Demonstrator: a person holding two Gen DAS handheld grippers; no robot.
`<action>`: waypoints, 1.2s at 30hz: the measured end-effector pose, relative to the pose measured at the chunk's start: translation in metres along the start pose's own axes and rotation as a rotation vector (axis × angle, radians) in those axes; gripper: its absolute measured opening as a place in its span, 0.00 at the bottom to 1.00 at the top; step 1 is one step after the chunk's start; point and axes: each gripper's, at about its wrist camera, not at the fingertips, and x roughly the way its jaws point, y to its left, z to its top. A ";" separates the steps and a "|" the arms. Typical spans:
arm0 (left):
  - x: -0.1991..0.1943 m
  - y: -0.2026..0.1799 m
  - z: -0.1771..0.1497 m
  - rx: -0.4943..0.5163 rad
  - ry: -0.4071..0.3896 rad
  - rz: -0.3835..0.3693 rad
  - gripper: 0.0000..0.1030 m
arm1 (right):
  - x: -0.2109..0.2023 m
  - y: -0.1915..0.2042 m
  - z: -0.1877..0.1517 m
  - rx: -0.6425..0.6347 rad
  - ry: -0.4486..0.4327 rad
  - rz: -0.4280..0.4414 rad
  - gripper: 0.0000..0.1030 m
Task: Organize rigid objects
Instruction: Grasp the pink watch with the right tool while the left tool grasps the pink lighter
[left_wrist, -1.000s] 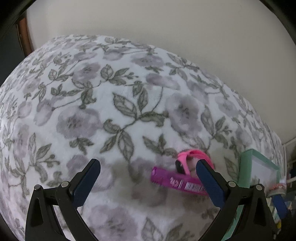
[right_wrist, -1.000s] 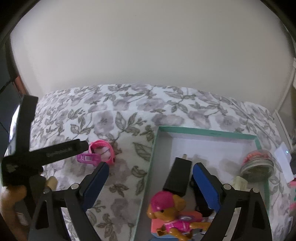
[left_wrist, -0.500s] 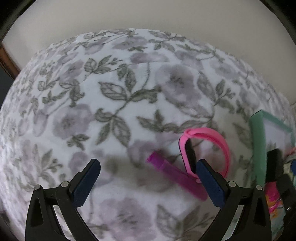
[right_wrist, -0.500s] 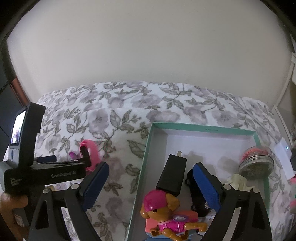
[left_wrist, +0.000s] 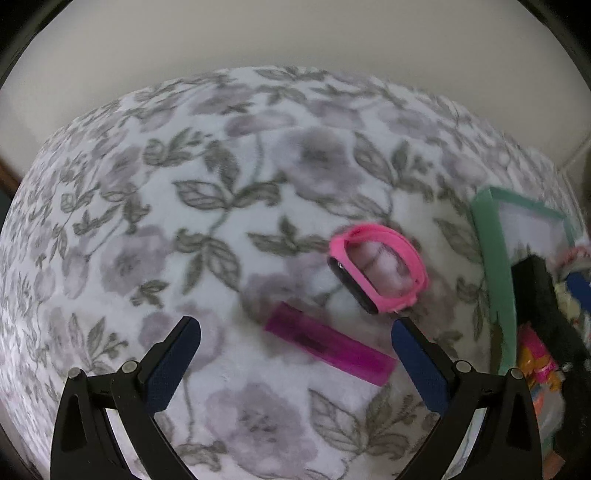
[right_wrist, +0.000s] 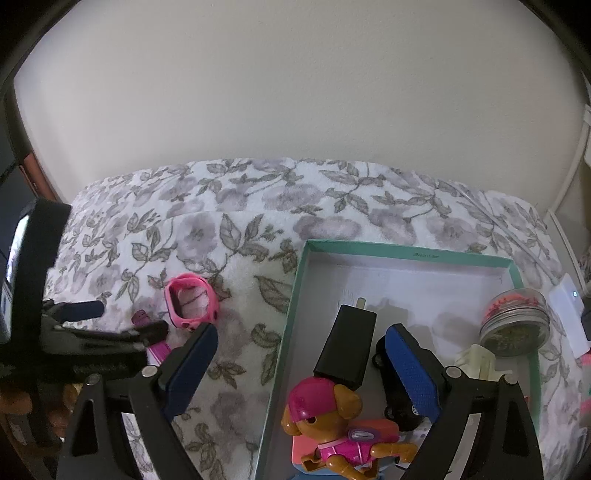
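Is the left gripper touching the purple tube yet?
Cannot tell. In the left wrist view the purple tube lies between the open left gripper's fingers; its right end meets the right finger, but blur hides any contact.

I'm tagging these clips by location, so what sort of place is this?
Probably a bedroom at home: a floral fleece blanket against a plain wall, with a toy pup in a green box.

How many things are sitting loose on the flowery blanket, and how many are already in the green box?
On the blanket: 2, the pink watch band and the purple tube.
In the green box: 5, black adapter, toy dog, black toy car, round jar, pale plastic piece.
Total: 7.
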 end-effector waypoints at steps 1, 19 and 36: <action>0.003 -0.003 0.000 0.010 0.006 0.019 1.00 | -0.001 0.000 0.000 -0.001 -0.002 0.000 0.91; 0.008 0.034 -0.006 -0.024 0.038 0.124 0.83 | 0.013 0.029 0.008 -0.031 0.022 0.060 0.81; 0.010 0.059 -0.004 -0.050 0.021 0.017 0.30 | 0.079 0.085 0.015 -0.113 0.173 0.117 0.70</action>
